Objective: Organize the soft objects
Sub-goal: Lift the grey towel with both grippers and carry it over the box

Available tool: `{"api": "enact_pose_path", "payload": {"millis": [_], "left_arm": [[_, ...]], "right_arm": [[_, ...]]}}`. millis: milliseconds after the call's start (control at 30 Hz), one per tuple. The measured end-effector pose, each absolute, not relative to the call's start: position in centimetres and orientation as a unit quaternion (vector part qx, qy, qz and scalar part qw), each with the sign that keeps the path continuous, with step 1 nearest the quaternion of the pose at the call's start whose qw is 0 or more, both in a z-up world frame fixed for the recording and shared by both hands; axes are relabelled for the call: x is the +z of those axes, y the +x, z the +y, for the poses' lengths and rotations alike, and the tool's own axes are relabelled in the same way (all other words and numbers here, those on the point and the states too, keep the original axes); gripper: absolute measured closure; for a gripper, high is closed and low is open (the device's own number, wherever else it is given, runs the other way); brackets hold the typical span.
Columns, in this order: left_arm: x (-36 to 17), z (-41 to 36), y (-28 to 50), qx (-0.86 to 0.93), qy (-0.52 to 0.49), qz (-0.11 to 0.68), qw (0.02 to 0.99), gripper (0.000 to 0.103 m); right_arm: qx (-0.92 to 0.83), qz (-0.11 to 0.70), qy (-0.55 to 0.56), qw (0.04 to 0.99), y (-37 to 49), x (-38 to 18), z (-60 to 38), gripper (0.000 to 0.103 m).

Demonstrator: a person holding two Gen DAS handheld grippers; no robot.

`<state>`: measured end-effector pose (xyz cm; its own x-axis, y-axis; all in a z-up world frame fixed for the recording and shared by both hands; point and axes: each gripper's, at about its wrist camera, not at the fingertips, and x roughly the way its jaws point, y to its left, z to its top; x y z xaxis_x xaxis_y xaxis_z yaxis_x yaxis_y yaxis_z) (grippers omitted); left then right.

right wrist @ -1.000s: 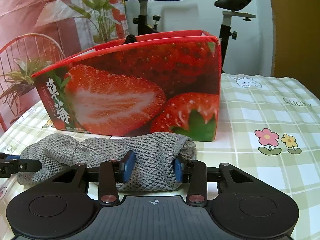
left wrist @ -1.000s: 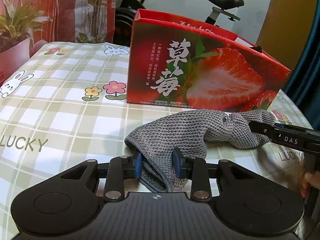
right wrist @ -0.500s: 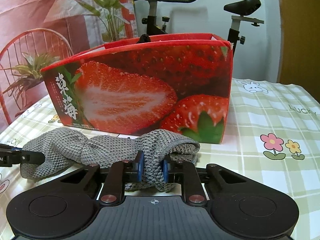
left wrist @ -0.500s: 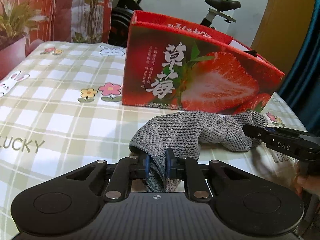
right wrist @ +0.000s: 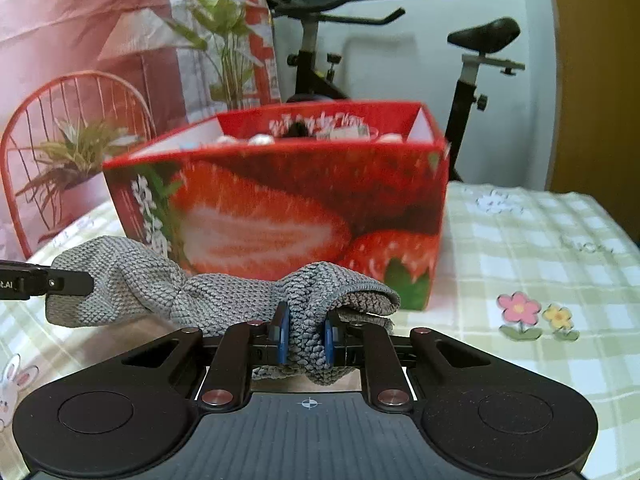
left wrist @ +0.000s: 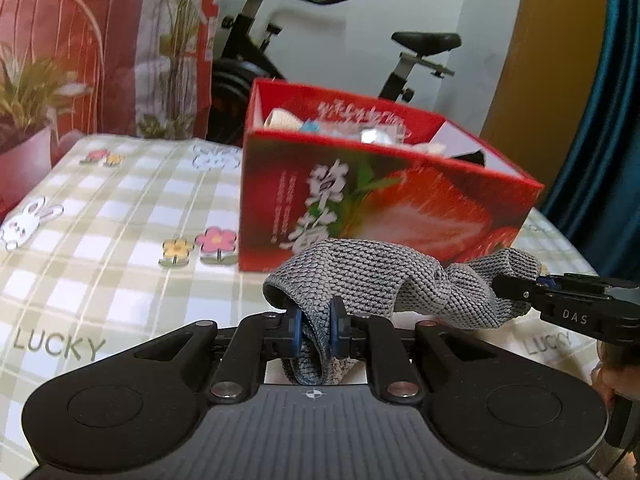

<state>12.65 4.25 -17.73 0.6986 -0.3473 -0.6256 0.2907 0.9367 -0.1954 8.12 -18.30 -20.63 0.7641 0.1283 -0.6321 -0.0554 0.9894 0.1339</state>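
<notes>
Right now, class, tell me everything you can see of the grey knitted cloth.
The grey knitted cloth is a soft, coarse-weave fabric, bunched and twisted along its length. The left gripper pinches one end and the right gripper the other; both have just been closing and now press folds between their blue pads. The middle sags between them, in front of the red strawberry box, above the checked tablecloth. Whether the sag touches the tablecloth cannot be told.

black claw [left wrist: 314,330], blue pads [left wrist: 295,328], "DAS" marking
</notes>
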Motion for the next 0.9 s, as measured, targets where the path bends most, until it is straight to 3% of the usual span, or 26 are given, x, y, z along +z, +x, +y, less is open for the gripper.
{"api": "enact_pose_path", "payload": {"millis": [600,900], "left_arm": [[-11.3,5.4,10.2,-0.177,-0.041,0.259,0.949,0.089],[-7.2,4.7,13.0,-0.184,-0.035,0.220,0.957,0.089]], "right_arm": [[0.052,0.262,0.039,0.963,5.5,-12.0,-17.2,0.088],[0.050,0.232,0.021,0.971,8.6,-8.1,-17.5,0.088]]}}
